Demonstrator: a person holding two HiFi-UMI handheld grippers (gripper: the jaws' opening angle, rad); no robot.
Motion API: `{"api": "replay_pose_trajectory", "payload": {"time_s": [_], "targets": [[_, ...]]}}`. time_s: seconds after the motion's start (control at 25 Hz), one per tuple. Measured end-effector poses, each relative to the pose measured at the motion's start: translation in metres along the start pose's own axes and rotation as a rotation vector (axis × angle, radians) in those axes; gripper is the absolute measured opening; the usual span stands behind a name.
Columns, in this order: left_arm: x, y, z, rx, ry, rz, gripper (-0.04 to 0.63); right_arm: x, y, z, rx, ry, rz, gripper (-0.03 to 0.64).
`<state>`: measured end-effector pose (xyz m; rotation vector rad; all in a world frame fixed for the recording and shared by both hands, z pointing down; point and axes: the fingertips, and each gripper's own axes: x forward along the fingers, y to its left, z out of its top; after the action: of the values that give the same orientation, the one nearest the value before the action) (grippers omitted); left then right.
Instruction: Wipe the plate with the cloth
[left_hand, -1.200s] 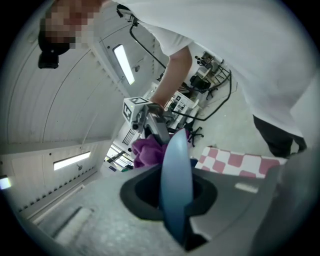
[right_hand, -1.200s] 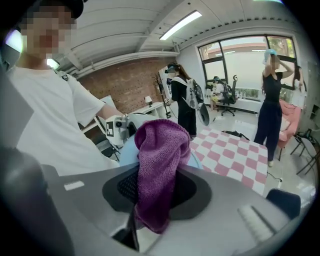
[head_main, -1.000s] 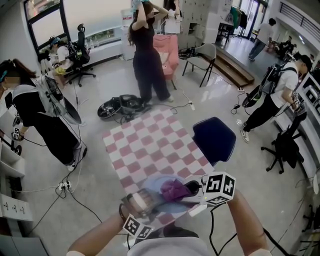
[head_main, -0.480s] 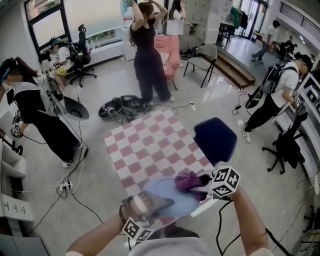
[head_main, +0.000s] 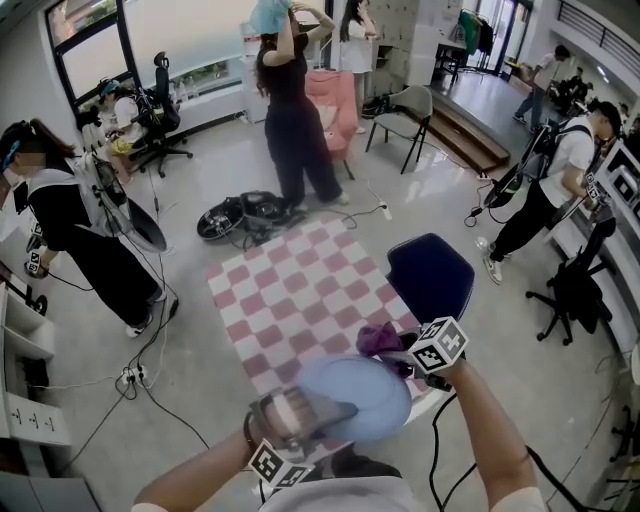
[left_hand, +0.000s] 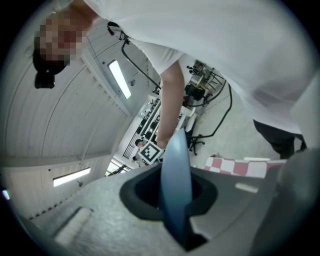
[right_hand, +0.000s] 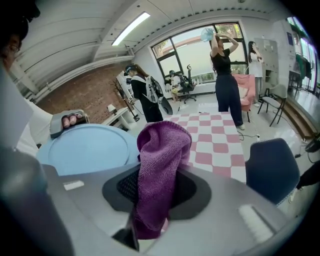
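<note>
The left gripper (head_main: 300, 415) is clenched on the 9 o'clock rim of the light-blue plate (head_main: 355, 398), and the right gripper (head_main: 408, 352) pinches the purple cloth (head_main: 378, 338) at the plate's 1 o'clock edge, so wiping looks part-done, with the face left to cover.

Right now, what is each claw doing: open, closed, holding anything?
Left claw: closed on the rim of the plate.
Right claw: closed on the cloth.

Left tongs (head_main: 335, 408) clamped shut, right tongs (head_main: 392, 352) clamped shut, both forearms (head_main: 485, 430) reaching forward
</note>
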<state>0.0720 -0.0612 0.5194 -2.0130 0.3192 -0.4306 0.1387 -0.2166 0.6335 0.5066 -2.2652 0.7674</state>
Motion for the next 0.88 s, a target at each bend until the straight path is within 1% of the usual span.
{"api": "replay_pose_trajectory", "payload": {"time_s": [0.08,0.16,0.32,0.4,0.68,0.88], "targets": [[0.003,0.000,0.000,0.005,-0.006,0.000,0.038,0.004,-0.005,-0.002,0.015,0.013,0.010,0.120],[0.006,0.002,0.000,-0.001,-0.011,-0.003,0.038,0.005,-0.003,-0.003,0.019,0.023,0.038,0.120],[0.011,-0.002,-0.006,-0.001,-0.004,-0.031,0.041,0.000,0.015,0.004,-0.017,0.028,0.111,0.118],[0.014,-0.005,-0.007,0.007,-0.005,-0.043,0.041,-0.001,0.029,0.009,-0.058,0.035,0.147,0.118],[0.028,-0.012,-0.013,0.018,0.004,-0.060,0.038,-0.004,0.098,0.030,-0.264,0.085,0.289,0.118],[0.034,-0.015,-0.014,0.035,0.003,-0.076,0.037,-0.008,0.142,0.049,-0.346,0.069,0.413,0.118]]}}
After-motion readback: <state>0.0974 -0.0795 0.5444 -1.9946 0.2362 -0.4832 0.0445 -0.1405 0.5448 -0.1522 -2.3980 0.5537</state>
